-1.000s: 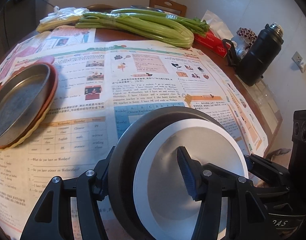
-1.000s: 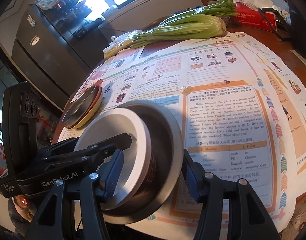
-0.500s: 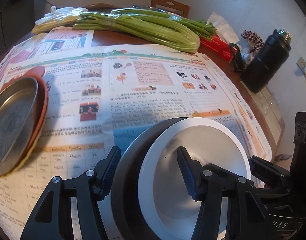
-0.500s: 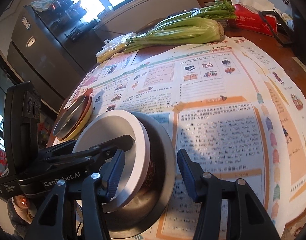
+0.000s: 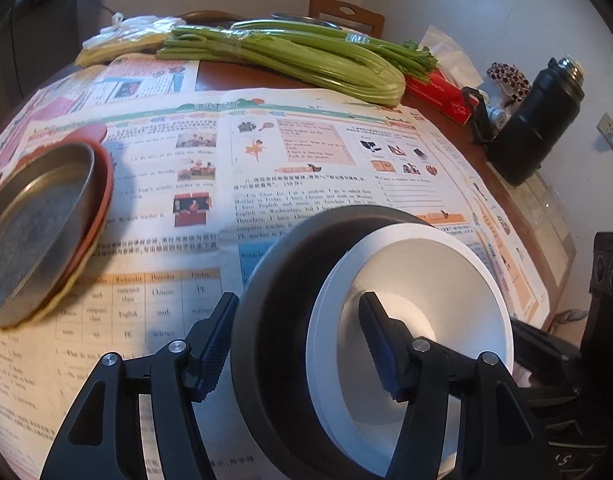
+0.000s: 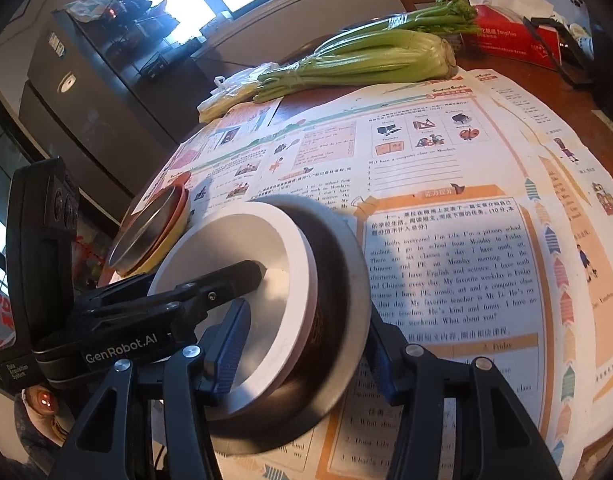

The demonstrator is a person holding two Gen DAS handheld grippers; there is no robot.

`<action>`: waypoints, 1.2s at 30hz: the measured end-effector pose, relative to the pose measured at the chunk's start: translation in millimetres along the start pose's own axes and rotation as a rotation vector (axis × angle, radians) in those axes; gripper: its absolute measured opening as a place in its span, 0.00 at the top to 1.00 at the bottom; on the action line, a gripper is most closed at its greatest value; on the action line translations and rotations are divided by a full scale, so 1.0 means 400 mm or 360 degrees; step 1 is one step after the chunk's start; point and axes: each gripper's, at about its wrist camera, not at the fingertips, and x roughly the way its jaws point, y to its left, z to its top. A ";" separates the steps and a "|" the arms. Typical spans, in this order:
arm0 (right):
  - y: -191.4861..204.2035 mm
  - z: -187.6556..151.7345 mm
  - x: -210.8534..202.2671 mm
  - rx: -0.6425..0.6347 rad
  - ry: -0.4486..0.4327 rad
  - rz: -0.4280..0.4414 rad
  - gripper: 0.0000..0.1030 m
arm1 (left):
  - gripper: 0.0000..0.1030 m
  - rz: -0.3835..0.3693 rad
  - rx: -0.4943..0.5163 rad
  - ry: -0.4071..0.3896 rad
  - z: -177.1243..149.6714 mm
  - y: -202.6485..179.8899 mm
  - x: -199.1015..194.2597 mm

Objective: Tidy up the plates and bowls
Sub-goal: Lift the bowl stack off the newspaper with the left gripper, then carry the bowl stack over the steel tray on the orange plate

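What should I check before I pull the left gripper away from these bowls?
1. White bowl nested in outer bowl: ok.
2. Right gripper clamped across both bowl walls: ok.
3. Left gripper fingers released: ok, they are opening, with the outside one just off the outer bowl.
4. Left gripper clear of the bowls: not ok, one finger is inside the white bowl.
5. Bowls resting on the paper: cannot tell.
6. Plates apart from the bowls: ok.
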 end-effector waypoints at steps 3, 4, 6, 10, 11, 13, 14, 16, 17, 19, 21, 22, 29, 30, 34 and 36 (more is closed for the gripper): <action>0.002 -0.007 -0.003 0.0026 -0.0003 0.0018 0.47 | 0.40 -0.0004 -0.0012 -0.0001 -0.005 0.002 -0.004; 0.003 -0.008 -0.004 0.0029 -0.0005 0.0012 0.47 | 0.41 -0.0006 -0.0016 -0.0006 -0.008 0.002 -0.006; 0.008 -0.011 -0.006 0.0031 -0.0003 -0.0003 0.47 | 0.45 -0.0022 -0.0017 -0.0007 -0.012 0.002 -0.009; 0.020 -0.014 -0.004 0.0044 0.0011 0.0004 0.48 | 0.48 -0.0044 -0.0038 -0.0005 -0.016 0.012 -0.015; 0.024 -0.014 -0.005 0.0039 0.0013 0.0001 0.48 | 0.48 -0.0045 -0.0043 -0.0006 -0.017 0.015 -0.016; 0.030 -0.015 -0.003 0.0037 0.0017 -0.0003 0.49 | 0.48 -0.0051 -0.0057 -0.0005 -0.019 0.022 -0.019; 0.034 -0.014 -0.002 0.0036 0.0019 -0.0005 0.49 | 0.48 -0.0051 -0.0063 -0.0005 -0.020 0.026 -0.022; 0.042 -0.015 -0.001 0.0033 0.0023 -0.0004 0.49 | 0.48 -0.0051 -0.0069 -0.0012 -0.021 0.033 -0.030; 0.048 -0.015 0.000 0.0026 0.0024 -0.0004 0.49 | 0.48 -0.0051 -0.0074 -0.0016 -0.020 0.037 -0.033; 0.060 -0.015 0.000 0.0014 0.0028 -0.0002 0.49 | 0.48 -0.0058 -0.0087 -0.0025 -0.020 0.048 -0.042; 0.074 -0.013 0.000 -0.0005 0.0029 -0.0009 0.49 | 0.48 -0.0061 -0.0108 -0.0031 -0.019 0.059 -0.051; 0.083 -0.011 0.000 -0.0017 0.0031 -0.0011 0.49 | 0.48 -0.0061 -0.0113 -0.0038 -0.018 0.065 -0.057; 0.140 0.001 -0.010 -0.0090 0.0007 0.0000 0.49 | 0.48 -0.0059 -0.0139 -0.0117 -0.016 0.099 -0.116; 0.149 0.003 -0.012 -0.0100 0.0004 -0.0001 0.49 | 0.48 -0.0061 -0.0143 -0.0134 -0.015 0.103 -0.126; 0.191 0.018 -0.023 -0.0151 -0.0015 -0.0002 0.49 | 0.48 -0.0072 -0.0154 -0.0185 -0.006 0.124 -0.161; 0.212 0.028 -0.027 -0.0178 -0.0024 -0.0003 0.49 | 0.48 -0.0075 -0.0162 -0.0212 -0.003 0.134 -0.179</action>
